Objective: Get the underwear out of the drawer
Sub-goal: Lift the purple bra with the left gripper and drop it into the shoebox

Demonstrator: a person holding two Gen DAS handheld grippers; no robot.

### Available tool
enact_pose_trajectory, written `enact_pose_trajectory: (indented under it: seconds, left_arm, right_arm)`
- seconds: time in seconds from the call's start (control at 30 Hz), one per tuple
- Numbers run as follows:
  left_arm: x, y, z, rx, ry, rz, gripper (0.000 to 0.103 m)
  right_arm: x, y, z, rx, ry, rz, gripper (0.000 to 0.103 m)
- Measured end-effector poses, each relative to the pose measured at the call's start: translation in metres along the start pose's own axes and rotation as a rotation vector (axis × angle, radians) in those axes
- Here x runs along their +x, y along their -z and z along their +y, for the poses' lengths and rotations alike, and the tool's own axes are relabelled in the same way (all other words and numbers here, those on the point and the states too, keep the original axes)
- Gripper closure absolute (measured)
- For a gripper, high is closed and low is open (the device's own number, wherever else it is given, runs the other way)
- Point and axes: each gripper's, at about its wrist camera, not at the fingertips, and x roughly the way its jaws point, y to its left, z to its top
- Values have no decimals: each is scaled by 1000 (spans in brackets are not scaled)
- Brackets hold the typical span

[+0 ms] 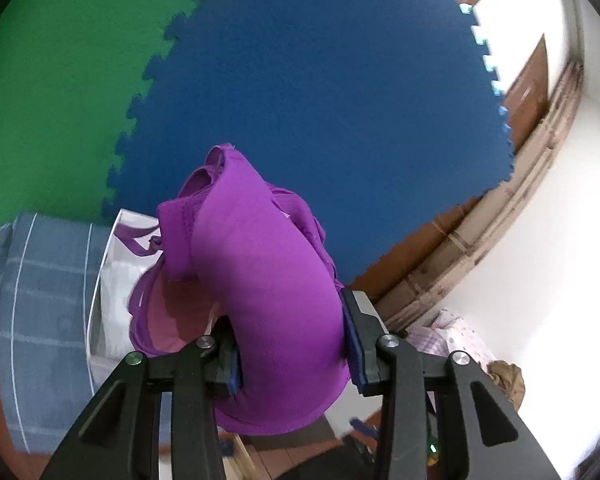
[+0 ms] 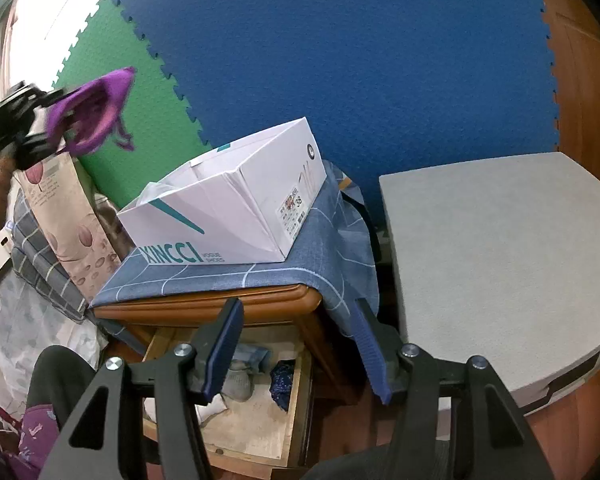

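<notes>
The left gripper (image 1: 292, 344) pinches a purple bra (image 1: 260, 264) between its two pads, and the cloth bulges out above and below them. The bra is up in the air, out of the drawer (image 2: 260, 412), above the white box (image 2: 228, 208), in front of the blue mat (image 1: 320, 80) and the green mat (image 1: 60, 100). In the right view the bra is blurry and its straps hang down loose. The right gripper (image 2: 300, 340) has its fingers spread apart with nothing between them. It points at the open drawer under the wooden stand (image 2: 220, 304). The box sits on a blue checked cloth (image 2: 204, 276) on top of the stand. Some small clothes lie in the drawer. A grey pad (image 2: 500, 260) is to the right.
</notes>
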Motion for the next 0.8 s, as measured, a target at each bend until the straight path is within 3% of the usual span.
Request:
enact_pose_trajectory:
  seconds: [0.2, 0.57, 0.7, 0.77, 0.8]
  left_arm:
    - [73, -12, 22, -52, -26, 84, 67]
    - [201, 16, 46, -109, -105, 253, 65]
    - [224, 28, 49, -133, -110, 293, 55]
    - [227, 32, 49, -143, -149, 293, 45]
    - [228, 33, 49, -148, -162, 291, 34]
  right_arm:
    - [1, 0, 0, 0, -3, 4, 46]
    - [3, 1, -3, 9, -16, 13, 46]
    - [3, 1, -7, 26, -25, 13, 46]
    - [2, 1, -9, 31, -26, 13, 46]
    - [2, 1, -9, 32, -26, 13, 46]
